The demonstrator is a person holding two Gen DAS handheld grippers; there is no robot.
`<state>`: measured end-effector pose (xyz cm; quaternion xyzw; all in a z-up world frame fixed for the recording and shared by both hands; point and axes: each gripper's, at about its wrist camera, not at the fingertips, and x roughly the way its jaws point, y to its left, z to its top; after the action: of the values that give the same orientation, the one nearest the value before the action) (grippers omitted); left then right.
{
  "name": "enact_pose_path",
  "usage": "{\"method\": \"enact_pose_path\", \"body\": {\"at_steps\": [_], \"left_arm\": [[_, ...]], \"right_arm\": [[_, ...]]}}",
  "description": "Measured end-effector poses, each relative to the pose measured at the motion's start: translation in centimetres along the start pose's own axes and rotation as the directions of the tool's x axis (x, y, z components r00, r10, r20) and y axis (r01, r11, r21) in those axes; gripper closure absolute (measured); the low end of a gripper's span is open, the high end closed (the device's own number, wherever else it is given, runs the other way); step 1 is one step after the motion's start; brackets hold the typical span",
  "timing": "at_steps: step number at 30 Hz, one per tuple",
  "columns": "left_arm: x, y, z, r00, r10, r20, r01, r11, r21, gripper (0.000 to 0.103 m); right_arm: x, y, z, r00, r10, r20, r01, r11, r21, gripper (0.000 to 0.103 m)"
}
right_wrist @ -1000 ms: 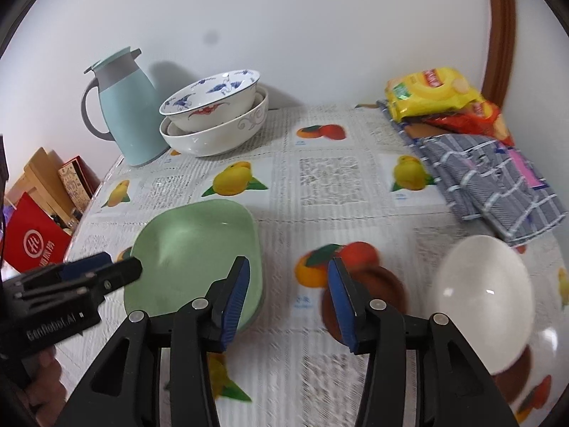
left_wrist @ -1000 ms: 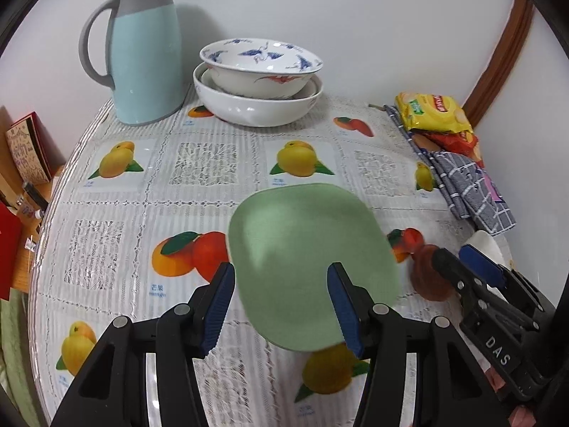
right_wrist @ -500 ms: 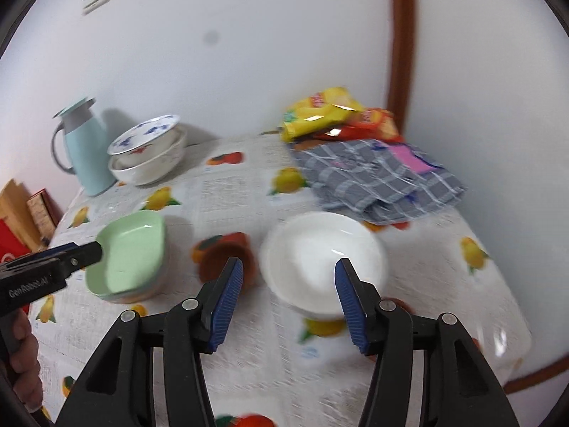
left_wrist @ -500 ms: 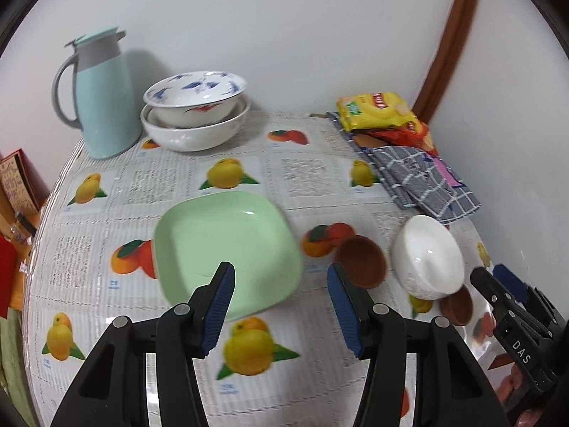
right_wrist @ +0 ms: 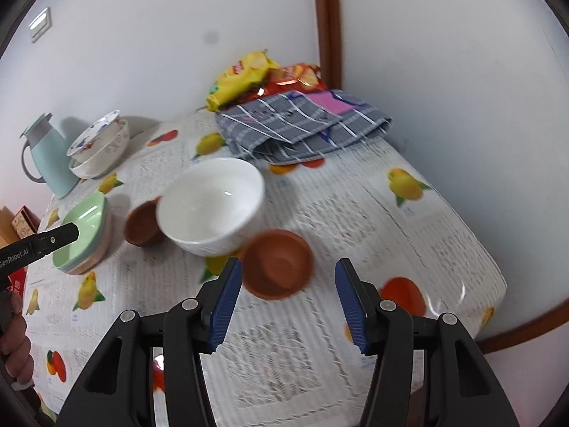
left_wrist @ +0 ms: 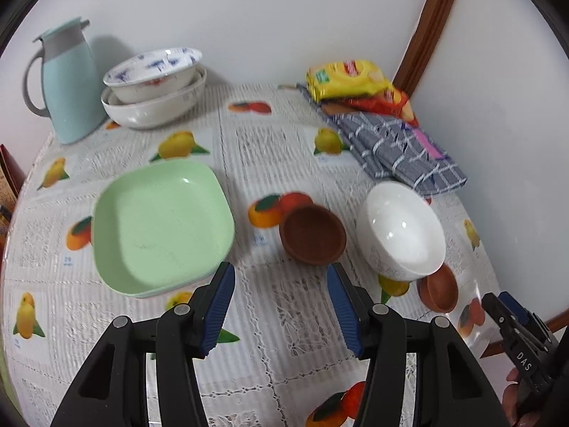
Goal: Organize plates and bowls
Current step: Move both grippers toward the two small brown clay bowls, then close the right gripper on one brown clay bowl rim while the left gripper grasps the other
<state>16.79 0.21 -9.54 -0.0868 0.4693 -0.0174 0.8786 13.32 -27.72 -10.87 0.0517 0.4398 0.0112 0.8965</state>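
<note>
Left gripper [left_wrist: 281, 306] stamped "GenRobot.AI", right gripper [right_wrist: 288, 299] "DAS"; both gape wide, empty; white bowl [right_wrist: 212, 206] mid-table, brown bowl [right_wrist: 278, 264] touching it, toward near edge

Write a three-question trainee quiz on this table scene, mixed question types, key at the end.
1. True or false: the left tongs grip the green plate.
2. How many small brown bowls are on the table? A) one B) two C) three
3. Fill in: the blue-patterned bowl is nested in a ____ bowl beside the teal jug.

Key:
1. False; both the left and right tongs are open and empty.
2. B: one at the right tongs, one between the plate and the white bowl.
3. White.
</note>
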Motion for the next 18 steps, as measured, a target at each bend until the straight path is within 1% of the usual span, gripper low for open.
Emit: {"method": "enact_pose_path", "body": {"at_steps": [4, 7, 10, 14, 18], "left_arm": [[1.3, -0.4, -0.2, 1.000, 0.009, -0.022, -0.008, 1.000, 0.004, 0.051], [2.2, -0.2, -0.1, 0.999, -0.001, -0.032, 0.000, 1.000, -0.023, 0.051], [3.1, 0.1, 0.2, 0.999, 0.013, -0.035, -0.014, 0.999, -0.049, 0.051], [4.7, 0.3, 0.6, 0.998, 0.025, -0.049, -0.029, 0.997, -0.070, 0.051], [6.2, 0.1, 0.8, 0.998, 0.019, -0.058, -0.023, 0.997, -0.070, 0.051]], "right_arm": [[0.8, -1.3, -0.5, 1.000, 0.003, -0.006, -0.003, 1.000, 0.024, 0.049], [1.8, -1.9, -0.9, 1.000, 0.018, -0.012, -0.017, 0.999, 0.050, 0.049], [3.1, -2.3, -1.1, 0.999, 0.031, -0.028, -0.029, 0.997, 0.073, 0.049], [4.5, -2.9, -1.0, 0.999, 0.029, -0.040, -0.025, 0.996, 0.084, 0.049], [5.5, -3.6, -0.9, 0.998, 0.045, -0.048, -0.040, 0.994, 0.104, 0.049]]}}
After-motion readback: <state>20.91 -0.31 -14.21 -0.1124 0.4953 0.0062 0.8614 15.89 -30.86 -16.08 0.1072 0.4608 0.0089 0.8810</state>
